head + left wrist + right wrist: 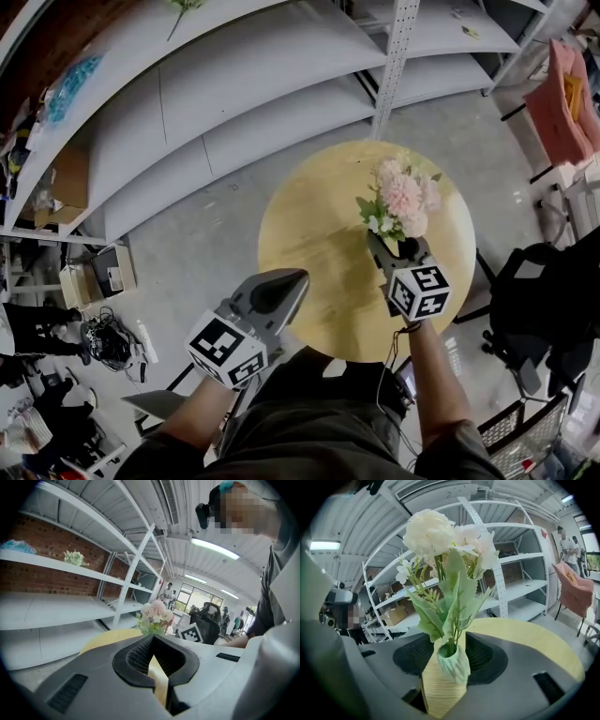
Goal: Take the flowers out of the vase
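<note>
A bunch of pink and white artificial flowers (405, 197) stands in a small pale green ribbed vase (452, 663) on the round yellow table (309, 234). My right gripper (401, 251) is at the vase, jaws spread wide, one on each side of it. The dark pads (412, 656) do not press on the vase. The flowers (440, 531) rise upright above the jaws. My left gripper (292, 279) hovers over the table's near left edge, shut and empty, pointing toward the flowers (154, 616).
White metal shelving (234, 84) curves behind the table, with another sprig of flowers (75, 557) on one shelf. A black office chair (544, 291) stands to the right, a pink cloth (572, 94) beyond it. Boxes and cables lie at the left. People stand far off (167, 592).
</note>
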The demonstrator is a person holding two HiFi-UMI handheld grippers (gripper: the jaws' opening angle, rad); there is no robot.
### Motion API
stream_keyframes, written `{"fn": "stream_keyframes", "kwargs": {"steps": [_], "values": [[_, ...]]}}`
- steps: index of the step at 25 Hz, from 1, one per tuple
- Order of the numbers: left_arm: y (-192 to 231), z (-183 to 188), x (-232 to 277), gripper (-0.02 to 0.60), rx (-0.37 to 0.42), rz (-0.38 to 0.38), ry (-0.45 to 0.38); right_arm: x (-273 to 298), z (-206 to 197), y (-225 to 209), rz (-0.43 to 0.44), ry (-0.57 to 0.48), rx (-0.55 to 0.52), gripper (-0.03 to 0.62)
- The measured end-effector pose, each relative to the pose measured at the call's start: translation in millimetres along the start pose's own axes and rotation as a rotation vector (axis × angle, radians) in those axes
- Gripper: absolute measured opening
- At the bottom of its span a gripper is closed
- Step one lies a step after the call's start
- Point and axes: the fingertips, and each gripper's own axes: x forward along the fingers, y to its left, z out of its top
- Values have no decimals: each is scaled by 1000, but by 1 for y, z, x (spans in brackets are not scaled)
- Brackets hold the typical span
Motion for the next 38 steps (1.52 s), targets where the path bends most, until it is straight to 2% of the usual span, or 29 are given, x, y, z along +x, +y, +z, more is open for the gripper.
{"fn": "stream_keyframes", "kwargs": {"steps": [7, 22, 38], "values": [[0, -1, 3, 8, -10, 2, 7, 3, 5, -3, -1, -9, -4, 178], [-2, -2, 1, 8, -10, 2, 6, -5, 10, -7, -30, -47, 8, 87], [-16, 9, -3, 8, 18, -20, -25, -26, 44, 3, -22, -125, -18, 61]]}}
